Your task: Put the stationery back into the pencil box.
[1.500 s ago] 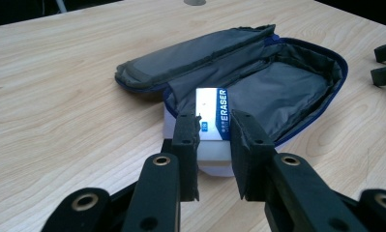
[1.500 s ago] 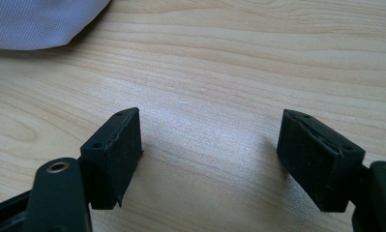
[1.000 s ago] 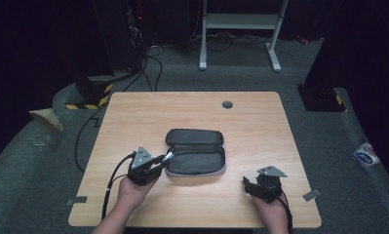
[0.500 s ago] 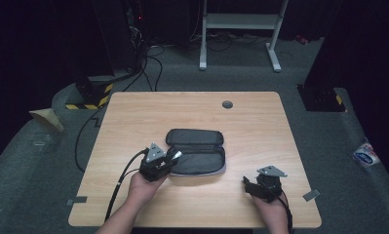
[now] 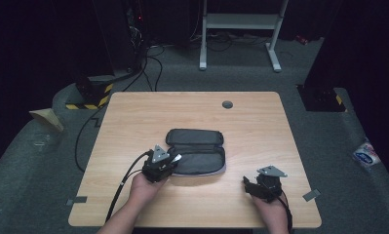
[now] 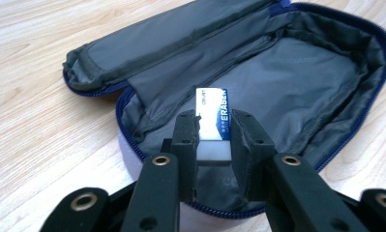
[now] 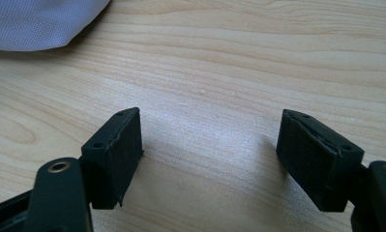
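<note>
A dim lab or recording studio, by the look of it: a lone wooden counter [image 5: 192, 122] stands on grey carpet [image 5: 338, 161]. At eleven o'clock, cables [image 5: 148, 68] trail from dark equipment [image 5: 119, 34] beside hazard-striped tape [image 5: 87, 105]; at one o'clock stands a white metal stand [image 5: 241, 24].

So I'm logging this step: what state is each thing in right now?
Pencil case: unzipped, lying open on the table, inside bare.
Eraser: clamped upright in the left gripper, over the case.
Left gripper: shut on the eraser.
Right gripper: open, holding nothing, above the table.
</note>
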A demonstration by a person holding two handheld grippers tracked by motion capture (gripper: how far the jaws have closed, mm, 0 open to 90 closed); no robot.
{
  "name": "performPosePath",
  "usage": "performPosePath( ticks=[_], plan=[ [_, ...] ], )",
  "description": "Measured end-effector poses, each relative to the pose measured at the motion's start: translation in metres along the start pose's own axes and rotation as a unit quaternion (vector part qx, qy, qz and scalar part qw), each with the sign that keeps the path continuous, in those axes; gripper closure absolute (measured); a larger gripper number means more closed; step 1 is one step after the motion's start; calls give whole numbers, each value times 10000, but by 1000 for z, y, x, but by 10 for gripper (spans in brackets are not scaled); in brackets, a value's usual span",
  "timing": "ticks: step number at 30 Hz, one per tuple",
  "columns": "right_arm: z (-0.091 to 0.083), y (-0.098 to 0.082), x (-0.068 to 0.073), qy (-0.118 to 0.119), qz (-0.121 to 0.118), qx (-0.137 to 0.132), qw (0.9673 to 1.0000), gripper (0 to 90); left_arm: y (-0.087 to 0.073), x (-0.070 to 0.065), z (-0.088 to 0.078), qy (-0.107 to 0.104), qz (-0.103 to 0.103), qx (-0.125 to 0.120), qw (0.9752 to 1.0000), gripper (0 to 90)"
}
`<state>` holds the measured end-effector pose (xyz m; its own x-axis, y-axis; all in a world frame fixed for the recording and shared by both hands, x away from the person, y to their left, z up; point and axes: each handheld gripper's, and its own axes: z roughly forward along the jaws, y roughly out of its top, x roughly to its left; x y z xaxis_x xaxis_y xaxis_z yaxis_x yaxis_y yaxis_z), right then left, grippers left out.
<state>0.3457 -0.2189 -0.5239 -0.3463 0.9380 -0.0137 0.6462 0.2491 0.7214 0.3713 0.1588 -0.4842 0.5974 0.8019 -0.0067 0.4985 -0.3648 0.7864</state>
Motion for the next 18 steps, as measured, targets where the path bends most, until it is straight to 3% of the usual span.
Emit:
performPosePath(
  ticks=[18],
  plan=[
    [0, 0, 0, -1, 0, 5, 10000, 243, -4, 17, -14, 0, -344, -384, 9987, 515]
  ],
)
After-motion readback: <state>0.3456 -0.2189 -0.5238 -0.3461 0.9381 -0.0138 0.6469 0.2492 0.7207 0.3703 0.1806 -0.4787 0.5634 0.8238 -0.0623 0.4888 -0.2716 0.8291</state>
